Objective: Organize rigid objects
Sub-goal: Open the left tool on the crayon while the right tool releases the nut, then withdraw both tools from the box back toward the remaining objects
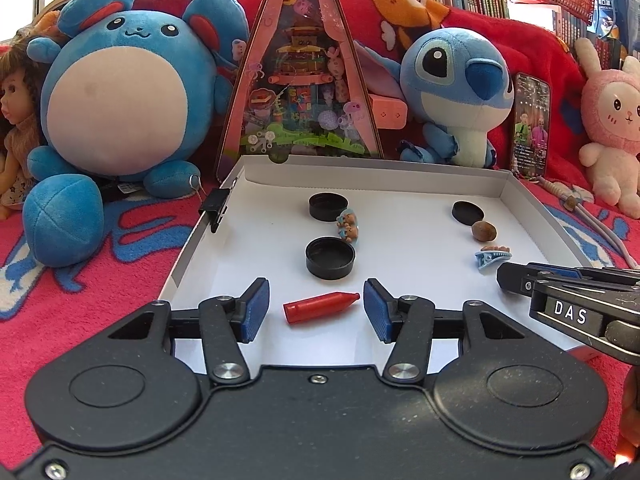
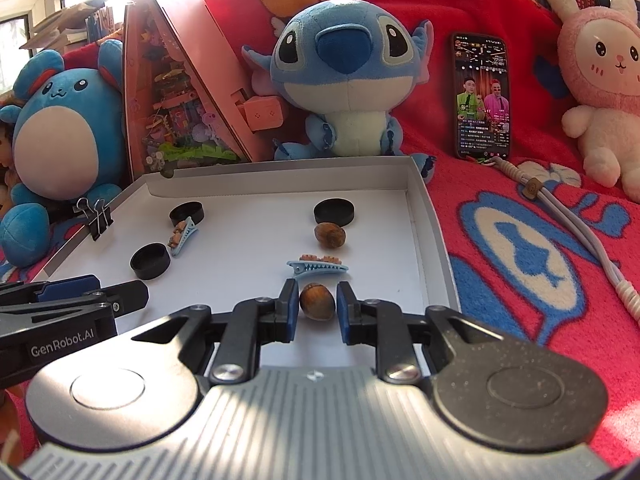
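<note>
Only the left view shows the red plastic bullet-shaped cap (image 1: 320,306) between the spread left hand-held gripper (image 1: 316,308); only the right view shows the brown nut (image 2: 317,302) loose between the slightly parted right hand-held gripper (image 2: 318,304).

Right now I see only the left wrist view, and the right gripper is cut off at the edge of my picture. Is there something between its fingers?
Observer: Yes. In the right wrist view a brown nut lies between the fingers of the right gripper.
Operator: Is it gripped?
Observer: It seems not. The jaws stand slightly open, with a thin gap on each side, and the nut rests on the floor of the white tray.
Operator: Does the nut touch the hair clip in front of it?
Observer: No. The blue hair clip lies just beyond the nut, apart from it.
</note>
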Demonstrator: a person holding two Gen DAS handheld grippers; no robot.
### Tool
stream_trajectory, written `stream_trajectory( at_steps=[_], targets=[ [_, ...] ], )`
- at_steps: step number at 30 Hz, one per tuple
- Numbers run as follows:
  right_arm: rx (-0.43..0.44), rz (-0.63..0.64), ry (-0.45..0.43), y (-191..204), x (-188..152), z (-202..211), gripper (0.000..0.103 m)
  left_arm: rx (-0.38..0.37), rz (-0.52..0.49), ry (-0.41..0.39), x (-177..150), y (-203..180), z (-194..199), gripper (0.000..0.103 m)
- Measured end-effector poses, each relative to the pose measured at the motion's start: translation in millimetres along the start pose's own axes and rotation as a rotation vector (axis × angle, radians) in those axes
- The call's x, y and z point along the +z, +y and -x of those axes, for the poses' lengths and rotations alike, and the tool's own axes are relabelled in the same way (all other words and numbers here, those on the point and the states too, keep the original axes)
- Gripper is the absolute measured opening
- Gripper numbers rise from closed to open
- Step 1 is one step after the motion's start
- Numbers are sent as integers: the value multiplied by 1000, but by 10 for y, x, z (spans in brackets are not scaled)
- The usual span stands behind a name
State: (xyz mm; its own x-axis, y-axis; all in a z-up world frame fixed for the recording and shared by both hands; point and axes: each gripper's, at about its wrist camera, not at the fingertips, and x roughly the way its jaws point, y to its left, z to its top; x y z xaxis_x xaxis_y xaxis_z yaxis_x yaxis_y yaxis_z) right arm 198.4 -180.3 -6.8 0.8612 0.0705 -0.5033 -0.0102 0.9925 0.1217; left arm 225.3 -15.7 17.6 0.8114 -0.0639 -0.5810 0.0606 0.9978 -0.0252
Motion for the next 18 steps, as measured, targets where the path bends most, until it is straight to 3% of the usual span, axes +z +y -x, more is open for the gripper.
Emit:
stream_trajectory(
  at_steps=[3,5,18],
  targets=[
    [6,16,-11,10,-3,70,46,2,-18,-13,5,-6,89,61],
    [9,30,-21,14,-7,126,47,-5,-20,-21,5,-1,160,68],
    [60,47,-36,-54,-98,508,65,-62,-74,-40,-95,-28,680,76]
  ],
)
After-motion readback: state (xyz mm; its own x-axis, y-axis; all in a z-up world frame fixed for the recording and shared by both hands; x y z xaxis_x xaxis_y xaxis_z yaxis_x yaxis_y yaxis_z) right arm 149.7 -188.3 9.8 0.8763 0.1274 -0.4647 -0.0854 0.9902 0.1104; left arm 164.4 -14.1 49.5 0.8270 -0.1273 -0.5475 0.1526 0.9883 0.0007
